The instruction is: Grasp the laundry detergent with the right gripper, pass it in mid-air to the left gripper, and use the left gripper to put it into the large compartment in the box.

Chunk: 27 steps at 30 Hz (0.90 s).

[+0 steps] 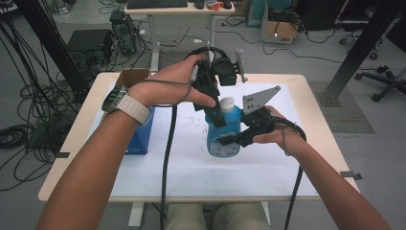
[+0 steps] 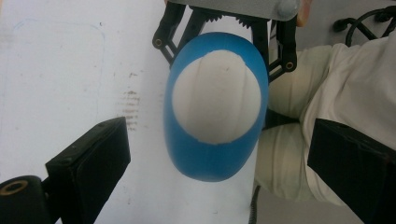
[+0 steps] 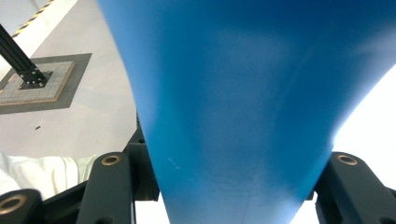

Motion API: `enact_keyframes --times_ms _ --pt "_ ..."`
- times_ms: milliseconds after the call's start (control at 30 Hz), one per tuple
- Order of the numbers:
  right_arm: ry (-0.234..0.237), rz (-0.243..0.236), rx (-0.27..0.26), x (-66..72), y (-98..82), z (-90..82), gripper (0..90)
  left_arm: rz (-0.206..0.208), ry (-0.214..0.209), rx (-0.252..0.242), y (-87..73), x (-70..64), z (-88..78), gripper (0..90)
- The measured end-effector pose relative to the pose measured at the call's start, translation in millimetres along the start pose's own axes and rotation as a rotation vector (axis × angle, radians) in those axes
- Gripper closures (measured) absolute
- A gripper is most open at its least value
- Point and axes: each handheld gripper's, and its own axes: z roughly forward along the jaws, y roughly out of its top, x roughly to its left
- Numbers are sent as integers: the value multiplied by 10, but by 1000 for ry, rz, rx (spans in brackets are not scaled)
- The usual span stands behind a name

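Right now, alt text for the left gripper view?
Seen from above, a blue plastic bottle with a white ribbed cap sits between the left tongs, whose black jaws stand wide apart on either side without touching it. Beyond it, the right tongs clamp the bottle's body over a white table sheet.

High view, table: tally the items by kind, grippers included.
Blue bottle with white cap: 1
Blue box: 1
Cardboard box: 1
Hand-held grippers: 2, the left gripper with open jaws above the cap, the right gripper shut on the bottle
Total: 5
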Motion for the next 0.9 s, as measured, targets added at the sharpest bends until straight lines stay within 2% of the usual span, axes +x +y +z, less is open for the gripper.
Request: enact_keyframes --times_ms 200,233,300,433,467,667,900 --pt "-3 0 0 0 0 0 433 3 0 -6 5 5 8 61" --pt "-3 2 -1 2 1 1 433 8 -3 24 19 7 -11 61" --pt "-2 2 1 3 2 4 433 7 -2 -5 14 6 17 61" --pt "2 1 2 4 6 5 433 10 1 0 29 8 32 61" --pt "-20 -15 3 -2 5 10 433 10 1 0 32 10 36 62" --pt "3 -11 5 18 17 8 433 15 -10 0 42 34 87 66" --pt "2 -9 9 32 19 1 433 16 -22 6 44 62 149 69"
